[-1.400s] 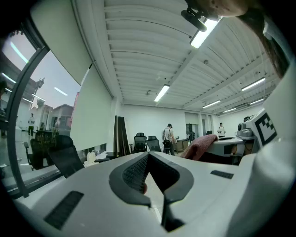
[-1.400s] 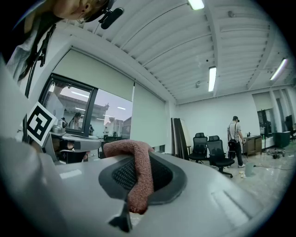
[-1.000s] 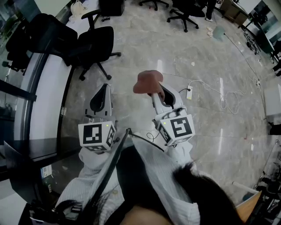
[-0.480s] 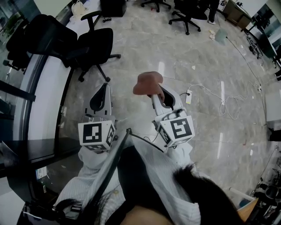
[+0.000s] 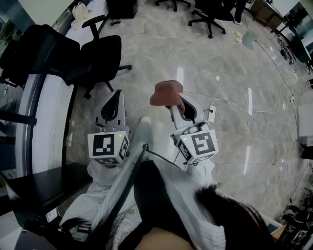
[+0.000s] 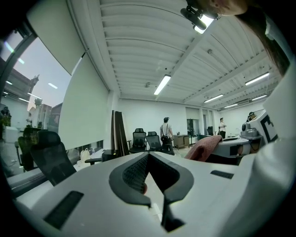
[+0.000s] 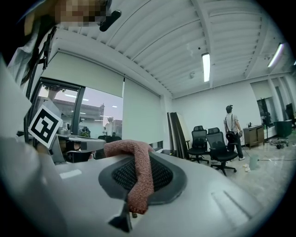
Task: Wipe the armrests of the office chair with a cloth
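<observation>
A black office chair stands at a white desk on the upper left in the head view, one armrest showing at its far side. My left gripper points toward it from about a metre short, jaws shut with nothing in them. My right gripper is shut on a reddish-brown cloth. The cloth drapes over the closed jaws in the right gripper view. Both grippers hang in the air over the floor. The cloth also shows at the right of the left gripper view.
A white desk runs along the left, with a dark jacket-draped chair behind it. A power strip with white cable lies on the marble floor at right. More office chairs stand far off, and a person stands among them.
The floor has slid down in the head view and the chair sits slightly nearer. A trouser leg and shoe now show between the grippers. Both grippers keep their pose and grip.
</observation>
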The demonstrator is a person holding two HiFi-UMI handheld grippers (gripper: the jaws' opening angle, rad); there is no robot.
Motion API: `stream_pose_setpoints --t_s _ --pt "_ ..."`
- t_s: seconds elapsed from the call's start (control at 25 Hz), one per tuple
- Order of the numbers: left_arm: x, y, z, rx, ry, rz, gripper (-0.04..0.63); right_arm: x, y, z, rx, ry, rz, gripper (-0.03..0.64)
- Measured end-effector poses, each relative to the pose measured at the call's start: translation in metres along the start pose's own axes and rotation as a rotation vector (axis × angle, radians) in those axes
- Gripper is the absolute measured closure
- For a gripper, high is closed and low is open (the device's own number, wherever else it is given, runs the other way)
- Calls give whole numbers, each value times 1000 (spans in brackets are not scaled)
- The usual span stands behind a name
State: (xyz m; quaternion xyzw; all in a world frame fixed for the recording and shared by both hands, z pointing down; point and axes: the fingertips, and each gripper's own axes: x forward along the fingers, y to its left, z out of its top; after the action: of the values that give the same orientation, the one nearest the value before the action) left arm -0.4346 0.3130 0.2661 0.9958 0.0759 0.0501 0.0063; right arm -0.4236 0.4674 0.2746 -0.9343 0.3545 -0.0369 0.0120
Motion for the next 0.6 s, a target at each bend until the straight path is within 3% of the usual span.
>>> stream_pose_setpoints --t_s 0.36,0.6 --pt "210 62 47 32 -68 -47 592 189 -106 32 -29 -42 4 589" --pt "299 99 54 38 -39 68 592 287 -160 40 -15 -21 120 589"
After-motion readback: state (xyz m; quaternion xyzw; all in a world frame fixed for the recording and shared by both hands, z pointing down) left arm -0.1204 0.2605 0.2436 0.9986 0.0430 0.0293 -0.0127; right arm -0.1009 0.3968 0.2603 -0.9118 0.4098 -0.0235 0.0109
